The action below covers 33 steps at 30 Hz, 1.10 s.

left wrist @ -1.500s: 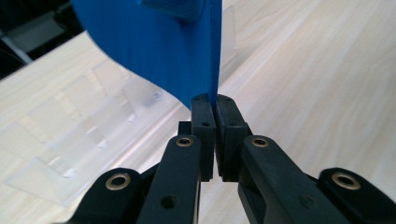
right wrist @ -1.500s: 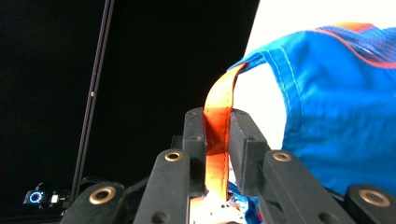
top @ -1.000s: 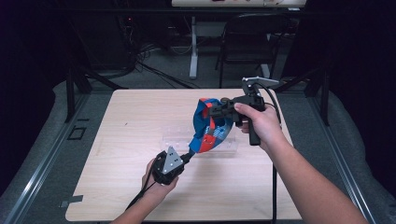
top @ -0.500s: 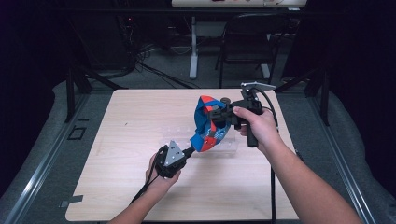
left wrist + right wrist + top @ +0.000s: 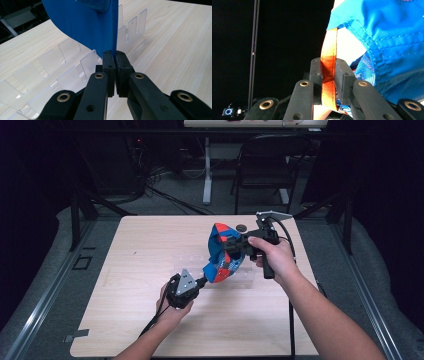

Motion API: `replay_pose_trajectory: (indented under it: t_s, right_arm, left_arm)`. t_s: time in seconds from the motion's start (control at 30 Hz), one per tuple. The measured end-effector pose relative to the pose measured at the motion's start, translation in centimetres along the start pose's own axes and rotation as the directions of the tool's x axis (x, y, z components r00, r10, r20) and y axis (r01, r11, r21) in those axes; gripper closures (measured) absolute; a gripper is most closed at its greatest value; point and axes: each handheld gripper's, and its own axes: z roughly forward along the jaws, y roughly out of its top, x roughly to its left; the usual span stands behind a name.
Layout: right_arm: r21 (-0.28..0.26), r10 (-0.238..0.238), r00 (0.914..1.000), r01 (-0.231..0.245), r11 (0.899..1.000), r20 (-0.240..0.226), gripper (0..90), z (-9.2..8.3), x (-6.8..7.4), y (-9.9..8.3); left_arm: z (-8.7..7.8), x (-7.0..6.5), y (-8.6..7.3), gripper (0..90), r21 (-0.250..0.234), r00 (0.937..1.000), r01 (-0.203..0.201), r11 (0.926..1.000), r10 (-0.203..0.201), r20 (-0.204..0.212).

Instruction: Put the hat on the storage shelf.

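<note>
Above the wooden table (image 5: 140,270), a blue-and-red cap (image 5: 222,255) hangs between two grippers: left gripper (image 5: 202,281) pinches its brim, right gripper (image 5: 231,244) clamps its orange strap (image 5: 328,65), over a clear slotted rack (image 5: 50,75).

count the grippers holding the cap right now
2. The left gripper pinches the cap by its blue brim at the near-left end; the right gripper clamps the orange strap at the cap's far-right side, above the table.
</note>
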Motion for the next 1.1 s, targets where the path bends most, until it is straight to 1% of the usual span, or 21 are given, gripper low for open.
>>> replay_pose_trajectory:
  t_s: [0.03,0.1,0.2,0.27,0.33,0.37,0.4,0.57,0.87,0.97,1.0,1.03,1.07,1.1]
  right_arm:
    - [0.000,0.001,1.0000,-0.001,1.000,0.000,77.8,0.0,0.0,0.0]
    - [-0.003,0.001,1.0000,-0.001,1.000,0.001,77.8,0.0,0.0,0.0]
    - [0.002,-0.008,0.9999,0.008,1.000,-0.013,77.8,-0.1,0.2,0.0]
    - [-0.004,-0.007,0.9999,0.007,1.000,-0.014,77.8,-0.1,0.3,0.0]
    - [-0.008,-0.006,0.9999,0.006,1.000,-0.010,77.8,-0.2,0.3,0.0]
    - [-0.001,-0.008,0.9999,0.008,1.000,-0.007,77.8,-0.2,0.3,0.1]
    - [-0.011,-0.001,1.0000,0.001,1.000,-0.005,77.8,-0.2,0.2,0.1]
    - [-0.004,0.007,1.0000,-0.007,1.000,0.004,77.8,0.0,-0.4,0.1]
    - [-0.009,0.018,0.9996,-0.018,1.000,0.019,77.7,0.3,-1.3,0.1]
    - [-0.009,0.020,0.9996,-0.019,1.000,0.022,77.7,0.3,-1.5,0.1]
    - [-0.011,0.021,0.9994,-0.021,1.000,0.028,77.7,0.4,-1.6,0.1]
    - [0.002,0.012,0.9994,-0.012,1.000,0.032,77.7,0.3,-1.7,0.1]
    - [-0.008,0.023,0.9993,-0.023,1.000,0.029,77.7,0.4,-1.7,0.1]
    - [-0.006,0.025,0.9992,-0.025,1.000,0.030,77.7,0.4,-1.8,0.1]
  left_arm:
    - [-0.1,0.0,0.0,88.3,-0.004,1.0000,-0.002,1.0000,0.002,-0.005]
    - [-0.3,0.1,0.1,88.3,-0.015,0.9999,-0.010,0.9998,0.010,-0.001]
    - [-0.3,0.4,0.3,88.3,-0.026,0.9999,-0.006,0.9996,0.006,0.013]
    - [-0.1,0.5,0.4,88.4,-0.020,0.9998,-0.002,0.9998,0.002,0.021]
    - [0.1,0.5,0.3,88.3,-0.008,0.9999,-0.003,1.0000,0.004,0.016]
    - [0.3,0.5,0.2,88.3,-0.004,0.9999,0.006,1.0000,-0.005,0.014]
    - [0.4,0.5,0.1,88.3,-0.002,0.9999,0.009,1.0000,-0.009,0.014]
    - [0.7,0.4,-0.5,88.3,0.018,0.9999,0.012,0.9998,-0.012,0.011]
    - [1.1,0.3,-1.2,88.2,0.039,0.9997,0.024,0.9990,-0.024,0.002]
    - [1.3,0.3,-1.6,88.2,0.057,0.9996,0.026,0.9980,-0.026,0.004]
    - [1.4,0.3,-1.7,88.2,0.054,0.9995,0.030,0.9981,-0.031,0.007]
    - [1.4,0.3,-1.7,88.2,0.056,0.9994,0.033,0.9979,-0.033,0.009]
    - [1.4,0.3,-1.8,88.2,0.056,0.9994,0.032,0.9979,-0.033,0.008]
    - [1.4,0.3,-1.7,88.2,0.056,0.9994,0.033,0.9979,-0.033,0.007]
